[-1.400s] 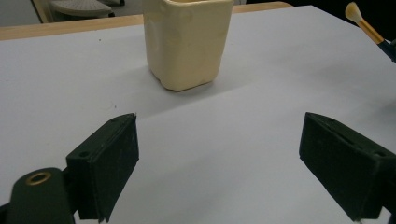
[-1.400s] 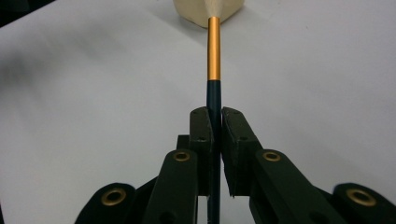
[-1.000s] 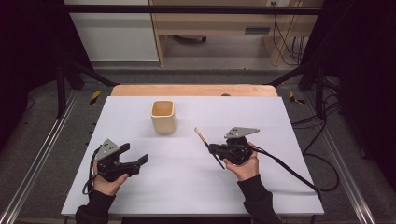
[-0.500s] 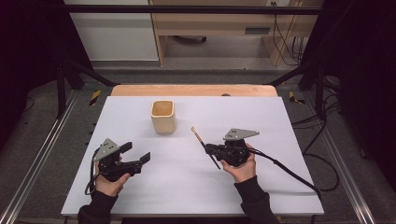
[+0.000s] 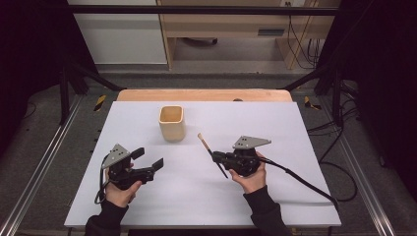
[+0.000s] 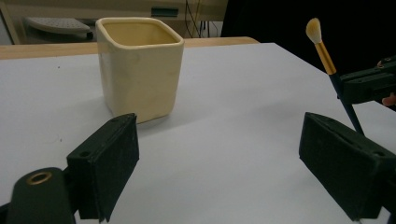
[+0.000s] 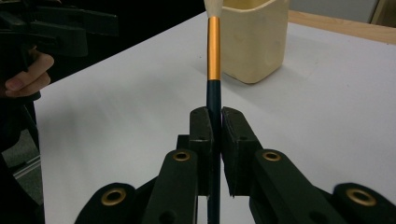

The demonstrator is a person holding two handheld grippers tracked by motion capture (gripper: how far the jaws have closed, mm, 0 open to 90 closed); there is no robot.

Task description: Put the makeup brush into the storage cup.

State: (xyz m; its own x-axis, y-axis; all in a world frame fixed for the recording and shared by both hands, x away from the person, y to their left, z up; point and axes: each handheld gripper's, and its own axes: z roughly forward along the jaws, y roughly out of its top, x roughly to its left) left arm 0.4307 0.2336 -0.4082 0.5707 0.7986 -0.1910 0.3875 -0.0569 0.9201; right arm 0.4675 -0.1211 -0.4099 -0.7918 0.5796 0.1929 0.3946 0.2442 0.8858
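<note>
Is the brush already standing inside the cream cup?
No: the brush is clamped by its dark handle between the shut jaws of the right gripper, outside the cup.

The counter [image 5: 295, 128] has a pale, plain top, with a strip of bare wood showing along its far edge. One thing stands directly on it: a cream square-sided cup [image 5: 172, 123], upright with its open mouth up, set in the far half and a little left of the middle. In the left gripper view the cup [image 6: 139, 67] casts a soft shadow on the pale surface just beside its base.
</note>
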